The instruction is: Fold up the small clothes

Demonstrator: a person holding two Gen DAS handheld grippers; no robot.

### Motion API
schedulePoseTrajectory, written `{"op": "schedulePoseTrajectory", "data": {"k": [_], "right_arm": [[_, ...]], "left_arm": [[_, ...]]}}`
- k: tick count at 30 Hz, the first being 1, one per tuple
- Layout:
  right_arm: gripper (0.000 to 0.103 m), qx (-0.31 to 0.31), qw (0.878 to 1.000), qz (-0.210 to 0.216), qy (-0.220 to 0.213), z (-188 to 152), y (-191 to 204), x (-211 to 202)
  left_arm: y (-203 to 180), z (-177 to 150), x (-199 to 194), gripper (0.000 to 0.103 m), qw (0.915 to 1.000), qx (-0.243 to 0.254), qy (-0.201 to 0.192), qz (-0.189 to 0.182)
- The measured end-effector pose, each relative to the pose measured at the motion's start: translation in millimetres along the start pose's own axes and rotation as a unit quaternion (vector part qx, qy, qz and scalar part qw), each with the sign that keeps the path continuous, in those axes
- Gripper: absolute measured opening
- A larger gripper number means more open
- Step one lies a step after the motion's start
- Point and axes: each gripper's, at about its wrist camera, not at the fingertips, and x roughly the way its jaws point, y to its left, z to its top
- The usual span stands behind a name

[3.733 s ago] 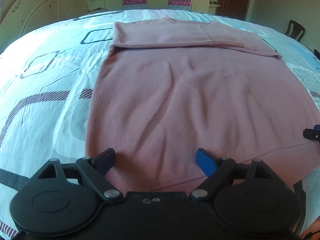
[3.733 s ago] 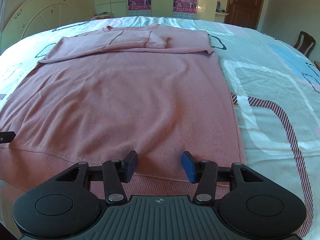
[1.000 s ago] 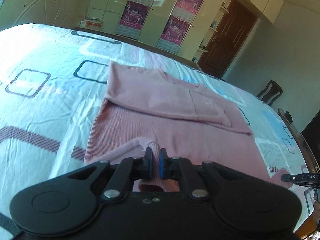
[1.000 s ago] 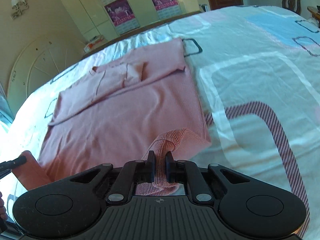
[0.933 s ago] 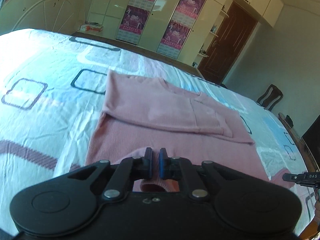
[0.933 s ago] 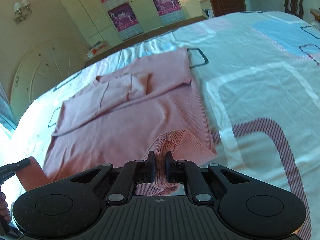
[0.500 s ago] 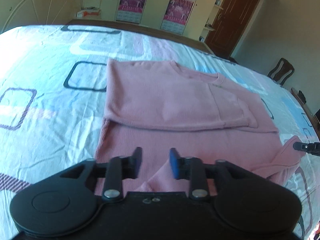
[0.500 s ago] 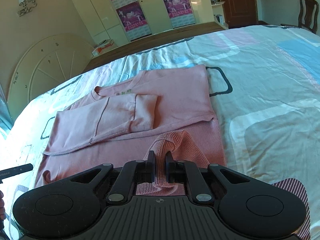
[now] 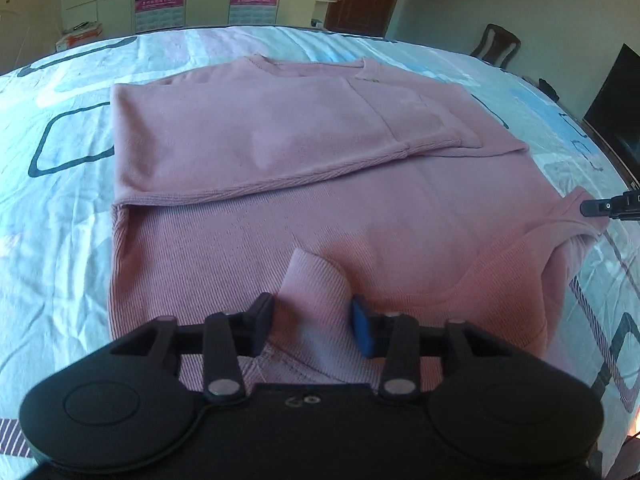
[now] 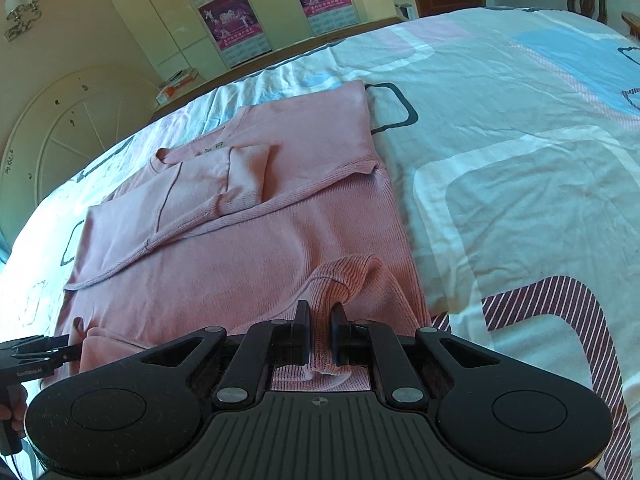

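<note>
Sweater: pink rib knit, lying flat on the bed. Sleeves already folded across the chest at the far end; near hem lifted over the body, bottom fold in progress, not yet laid down. Left gripper: jaws have just been closing, a soft hump of hem between them, not clearly pinched. Right gripper: jaws pressed together on bunched hem. Sheet: creased cotton, geometric print.
</note>
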Motion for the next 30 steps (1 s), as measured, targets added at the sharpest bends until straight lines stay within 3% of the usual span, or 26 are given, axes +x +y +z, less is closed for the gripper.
{"op": "schedulePoseTrajectory", "data": {"k": [3,6,10,19,24,30], "right_arm": [[0.009,0.004,1.0,0.001,-0.002,-0.2,-0.5,0.6],[0.009,0.008,1.0,0.008,-0.011,2.5,1.9,-1.6],[0.009,0.033,0.998,0.034,-0.03,17.4,4.9,-6.0],[0.009,0.043,0.994,0.061,-0.081,79.9,21.1,5.4],[0.009,0.061,0.991,0.072,-0.092,122.3,23.9,31.6],[0.009,0.101,0.989,0.069,-0.082,173.8,16.5,82.9]], "left_arm": [[-0.9,0.5,-9.2,0.013,0.9998,-0.01,-0.019,0.005],[-4.6,2.2,-22.7,0.011,0.9981,-0.015,-0.056,0.021],[5.5,18.0,-45.7,0.011,0.99,-0.069,-0.12,0.029],[31.5,81.9,-52.8,0.011,0.9732,-0.117,-0.192,0.045],[45.3,119.8,-36.3,0.011,0.9669,-0.123,-0.213,0.07],[67.2,161.7,7.6,0.011,0.9641,-0.132,-0.2,0.115]]}}
